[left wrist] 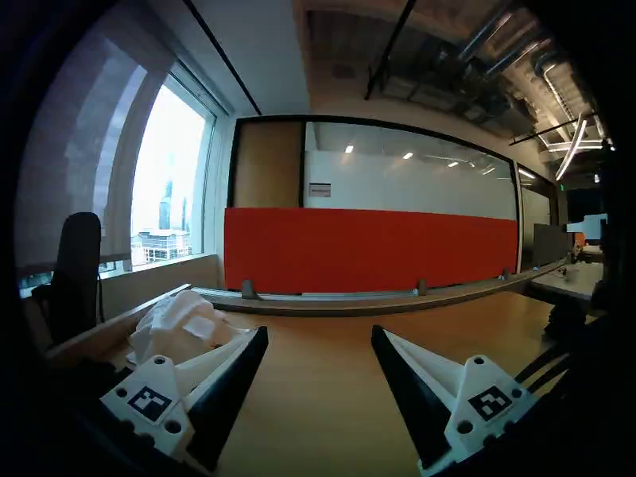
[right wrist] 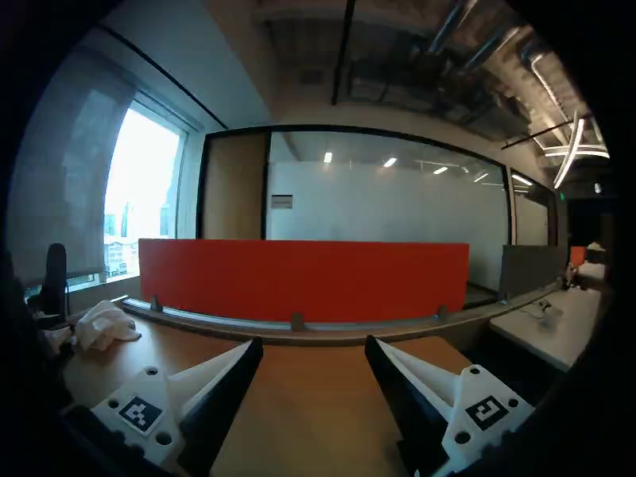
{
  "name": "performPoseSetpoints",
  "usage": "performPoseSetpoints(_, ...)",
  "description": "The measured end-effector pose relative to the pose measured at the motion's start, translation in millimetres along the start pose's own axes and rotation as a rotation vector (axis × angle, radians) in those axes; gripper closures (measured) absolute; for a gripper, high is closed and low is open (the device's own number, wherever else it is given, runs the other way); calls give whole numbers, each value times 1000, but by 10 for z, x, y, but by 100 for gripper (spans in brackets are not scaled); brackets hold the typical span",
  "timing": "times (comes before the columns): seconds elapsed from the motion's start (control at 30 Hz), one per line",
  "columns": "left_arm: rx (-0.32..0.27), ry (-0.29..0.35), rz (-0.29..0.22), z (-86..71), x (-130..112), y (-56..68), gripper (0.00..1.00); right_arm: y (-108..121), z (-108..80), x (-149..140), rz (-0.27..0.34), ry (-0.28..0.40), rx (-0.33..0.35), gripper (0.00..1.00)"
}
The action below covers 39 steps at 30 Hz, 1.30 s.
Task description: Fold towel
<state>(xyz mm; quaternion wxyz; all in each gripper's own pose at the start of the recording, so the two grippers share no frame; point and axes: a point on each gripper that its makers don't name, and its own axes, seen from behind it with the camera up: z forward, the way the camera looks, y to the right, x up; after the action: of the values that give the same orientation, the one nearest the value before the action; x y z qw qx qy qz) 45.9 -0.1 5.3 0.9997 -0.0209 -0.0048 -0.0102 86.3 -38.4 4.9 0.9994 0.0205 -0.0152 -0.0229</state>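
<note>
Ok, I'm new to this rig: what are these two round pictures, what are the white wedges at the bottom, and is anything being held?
Each picture comes from a camera riding on a hand-held two-finger gripper and looking forward along it. The white wedges are that gripper's own fingers. The left gripper is open and empty, and so is the right gripper. Both face across a wooden desk toward an orange divider. The crumpled white towel lies on the desk, off to the left, not yet grasped.

Left gripper (left wrist: 318, 329), lower centre of frame: jaws wide apart, held level. Right gripper (right wrist: 312, 339), lower centre: jaws wide apart, level.
</note>
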Motion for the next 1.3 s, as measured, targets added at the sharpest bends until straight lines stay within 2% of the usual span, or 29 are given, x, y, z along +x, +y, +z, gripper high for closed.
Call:
performPoseSetpoints(0.27, 6, 12, 4, -22, -253, 5, 4, 28, -6, -95, -9, 5, -16, 0)
performPoseSetpoints(0.67, 29, 25, -18, -53, -527, -103, 4, 46, -52, -224, -23, 18, -26, 0)
performPoseSetpoints(1.0, 31, 9, -8, -60, -741, -56, 4, 129, -88, -268, -28, 27, -34, 0)
performPoseSetpoints(1.3, 29, 0, 22, -40, -813, -29, 3, 185, -111, -244, -27, 38, -33, 0)
